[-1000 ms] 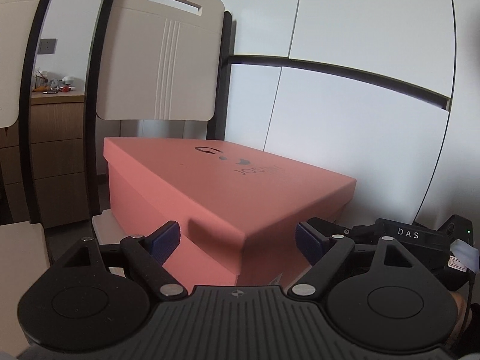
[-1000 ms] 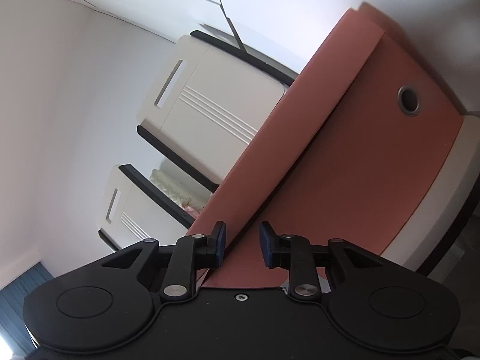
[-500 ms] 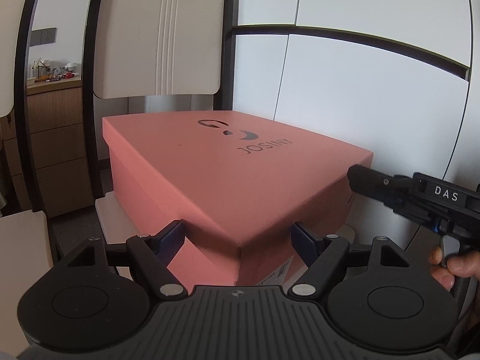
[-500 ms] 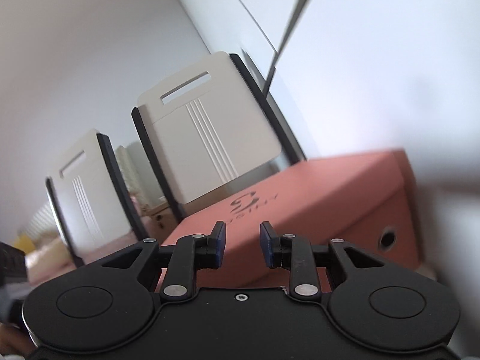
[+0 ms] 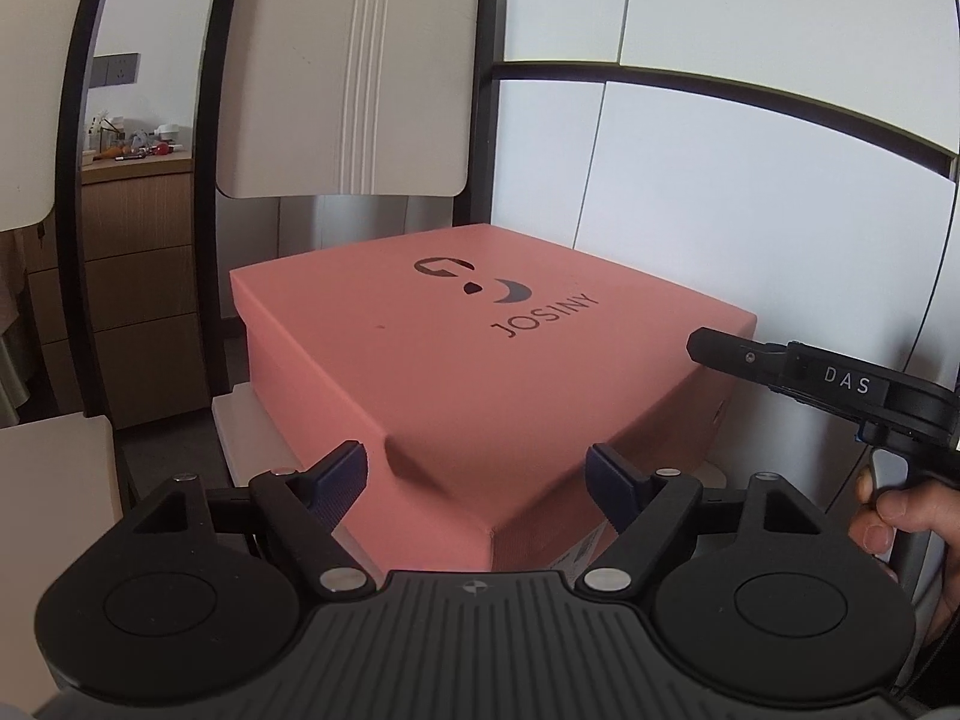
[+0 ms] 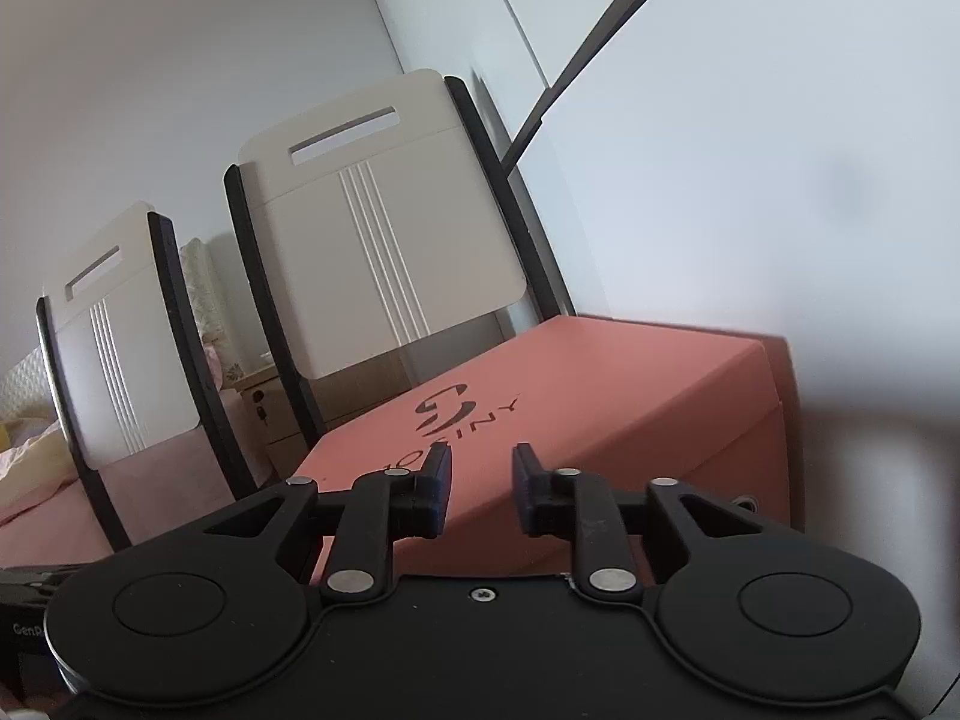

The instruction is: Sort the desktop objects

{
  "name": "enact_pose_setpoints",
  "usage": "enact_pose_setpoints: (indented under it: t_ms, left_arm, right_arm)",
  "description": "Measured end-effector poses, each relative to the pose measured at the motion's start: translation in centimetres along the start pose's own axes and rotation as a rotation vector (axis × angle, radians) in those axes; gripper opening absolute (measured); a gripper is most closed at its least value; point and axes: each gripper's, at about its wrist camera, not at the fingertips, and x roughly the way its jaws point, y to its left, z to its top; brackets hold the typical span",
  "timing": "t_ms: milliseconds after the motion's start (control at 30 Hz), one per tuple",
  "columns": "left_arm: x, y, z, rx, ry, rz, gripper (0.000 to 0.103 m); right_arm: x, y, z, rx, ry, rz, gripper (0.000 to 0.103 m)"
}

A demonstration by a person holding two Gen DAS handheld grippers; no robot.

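Note:
A salmon-pink shoe box [image 5: 480, 372] with a dark logo on its closed lid lies flat on a cream chair seat [image 5: 240, 426]. My left gripper [image 5: 477, 471] sits low in front of the box's near corner. Its jaws stand wide and are opening, with the corner showing between the blue pads [image 5: 342, 474], which do not press on it. My right gripper [image 6: 480, 489] hovers over the box lid [image 6: 600, 396], jaws nearly together and just starting to open, with nothing between them. In the left wrist view the right gripper [image 5: 699, 348] comes in from the right, held by a hand [image 5: 888, 516].
The chair's cream back [image 5: 342, 78] with black posts rises right behind the box. A second chair [image 6: 114, 336] stands to the left. A white panelled wall [image 5: 750, 210] closes the right side. A wooden drawer unit [image 5: 138, 276] stands at the far left.
The right gripper has rolled upright and risen from the box's side to above its lid. In the left wrist view the box has drawn back a little and lies level.

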Motion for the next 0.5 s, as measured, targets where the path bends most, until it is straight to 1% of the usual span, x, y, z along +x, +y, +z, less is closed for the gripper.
enact_pose_setpoints:
  t_ms: [67, 167, 233, 267, 300, 333, 367, 400, 433, 500]
  left_arm:
    - [-0.5, 0.3, 0.0, -0.011, -0.002, -0.008, 0.084]
    - [-0.9, 0.3, -0.5, -0.021, 0.001, -0.031, 0.084]
    - [-1.0, 0.0, -1.0, -0.011, 0.010, -0.053, 0.084]
    - [-0.9, -0.3, -1.4, -0.002, 0.015, -0.064, 0.084]
    - [-0.8, -0.6, -1.8, 0.005, 0.020, -0.069, 0.084]
    - [-0.6, -0.7, -2.1, 0.009, 0.028, -0.070, 0.084]
    - [-0.4, -0.9, -2.5, 0.008, 0.039, -0.072, 0.084]
    - [-0.2, -0.9, -2.8, 0.003, 0.048, -0.078, 0.084]
    - [-0.1, -0.9, -3.1, -0.001, 0.058, -0.082, 0.084]
    - [0.1, -1.0, -3.5, -0.006, 0.065, -0.083, 0.084]
  right_arm:
    - [-0.3, 0.0, 0.1, 0.009, -0.015, -0.015, 0.032]
    - [-1.1, -0.7, -0.5, 0.054, -0.037, -0.067, 0.044]
    - [-1.6, -1.5, -1.3, 0.101, -0.040, -0.079, 0.045]
    - [-1.9, -1.9, -1.8, 0.118, -0.043, -0.074, 0.051]
    - [-2.2, -2.3, -2.3, 0.130, -0.052, -0.061, 0.064]
    - [-2.5, -2.8, -2.7, 0.145, -0.066, -0.045, 0.071]
    - [-2.9, -3.3, -3.2, 0.162, -0.082, -0.027, 0.082]
    - [-3.1, -4.0, -3.6, 0.184, -0.097, -0.007, 0.087]
    - [-3.1, -4.7, -3.9, 0.211, -0.109, 0.014, 0.089]
    - [-3.0, -5.9, -4.4, 0.256, -0.135, 0.054, 0.098]
